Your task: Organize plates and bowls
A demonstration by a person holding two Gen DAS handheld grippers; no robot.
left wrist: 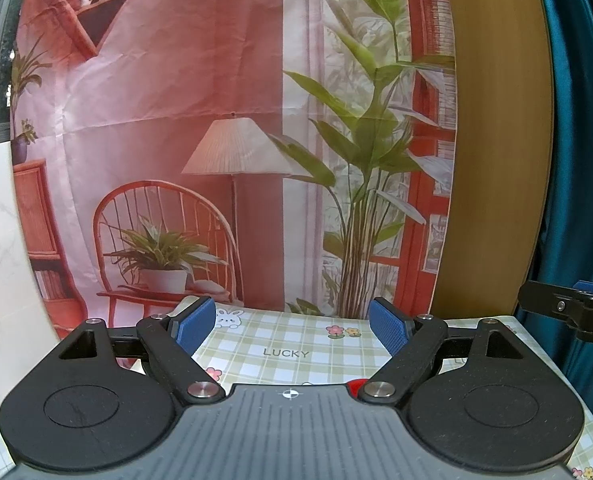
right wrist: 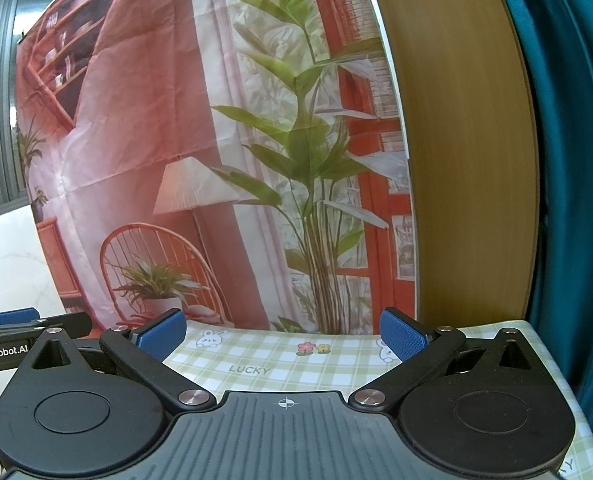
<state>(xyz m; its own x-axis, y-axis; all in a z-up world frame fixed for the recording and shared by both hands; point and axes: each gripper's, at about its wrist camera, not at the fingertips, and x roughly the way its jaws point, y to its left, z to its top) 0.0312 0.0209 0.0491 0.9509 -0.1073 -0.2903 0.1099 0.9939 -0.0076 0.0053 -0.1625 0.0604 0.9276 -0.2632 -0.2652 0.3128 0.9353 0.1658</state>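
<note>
Plates and bowls are not showing; left hand-held gripper (left wrist: 292, 326) and right hand-held gripper (right wrist: 283, 336) are hovering wide open, empty, over the checked surface (left wrist: 296, 344).

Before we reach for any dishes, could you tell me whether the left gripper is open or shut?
Open: the left gripper has its blue pads spread wide, with only the checked tablecloth showing between them.
</note>
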